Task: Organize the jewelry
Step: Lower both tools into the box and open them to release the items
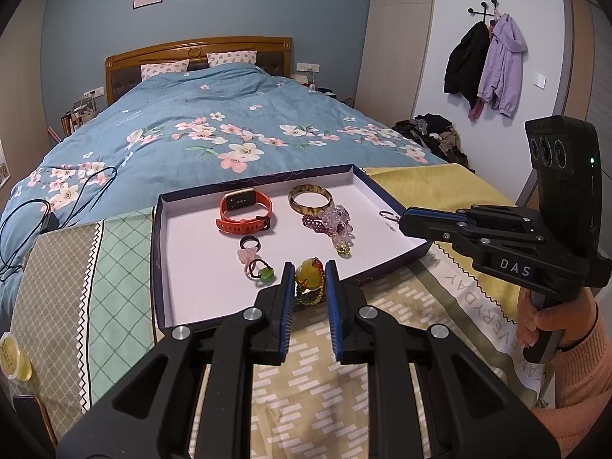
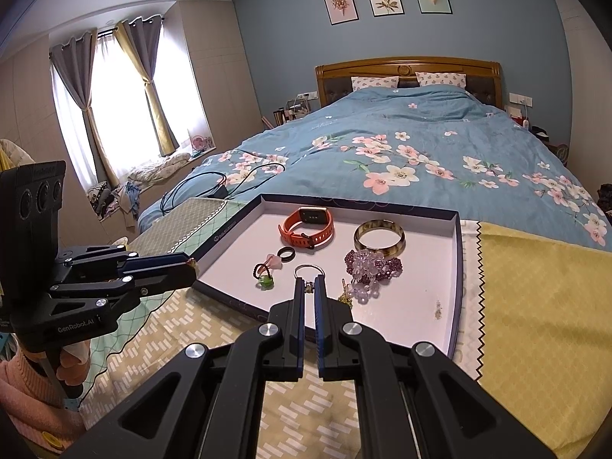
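Your left hand-held gripper (image 1: 310, 271) sat over the near edge of the shallow box lid (image 1: 191, 252), its jaws pinching the yellow pendant (image 1: 310, 272) with its string of amber and green beads, which trailed down over the rim. To do that step well, you needed to lift it clear of the wall before carrying it across, so the beads did not drag the green hair tie (image 1: 262, 269) and the black ring (image 1: 250, 243) just beside them. Further in lay the orange watch (image 1: 244, 210), the tortoiseshell bangle (image 1: 310, 199) and the purple bead cluster (image 1: 332, 222), touching one another. Your right hand-held gripper (image 2: 309, 287) was pressed together on the stem of the silver key ring (image 2: 309, 269), held above the lid's floor; a free patch showed at the far right for setting it down apart.
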{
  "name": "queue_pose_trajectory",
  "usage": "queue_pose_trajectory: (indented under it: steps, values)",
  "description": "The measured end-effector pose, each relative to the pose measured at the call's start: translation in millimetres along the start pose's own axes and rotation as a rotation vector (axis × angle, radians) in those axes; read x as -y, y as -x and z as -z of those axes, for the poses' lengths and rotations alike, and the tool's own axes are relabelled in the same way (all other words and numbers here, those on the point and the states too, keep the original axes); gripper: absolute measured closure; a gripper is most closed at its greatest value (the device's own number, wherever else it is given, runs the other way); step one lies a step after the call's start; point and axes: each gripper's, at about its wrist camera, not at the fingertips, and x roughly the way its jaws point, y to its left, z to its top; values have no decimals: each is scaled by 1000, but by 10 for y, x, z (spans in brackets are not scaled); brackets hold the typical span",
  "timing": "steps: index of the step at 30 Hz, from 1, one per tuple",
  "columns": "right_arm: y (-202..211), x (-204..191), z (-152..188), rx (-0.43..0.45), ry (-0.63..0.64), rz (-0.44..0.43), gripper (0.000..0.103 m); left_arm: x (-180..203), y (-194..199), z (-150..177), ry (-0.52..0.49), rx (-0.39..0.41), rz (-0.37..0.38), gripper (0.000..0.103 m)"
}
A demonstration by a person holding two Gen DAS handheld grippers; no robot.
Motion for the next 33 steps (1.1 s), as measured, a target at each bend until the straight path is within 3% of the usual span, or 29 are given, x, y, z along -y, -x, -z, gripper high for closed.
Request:
queue_pose_trajectory:
  steps: [16, 33]
  values:
    - [-44, 27, -35, -1, -3, -2, 100, -37, -81, -94, -2, 7, -12, 87]
    - [-438, 162, -171, -61, -14, 14, 100, -168, -371, -182, 3, -31, -53, 87]
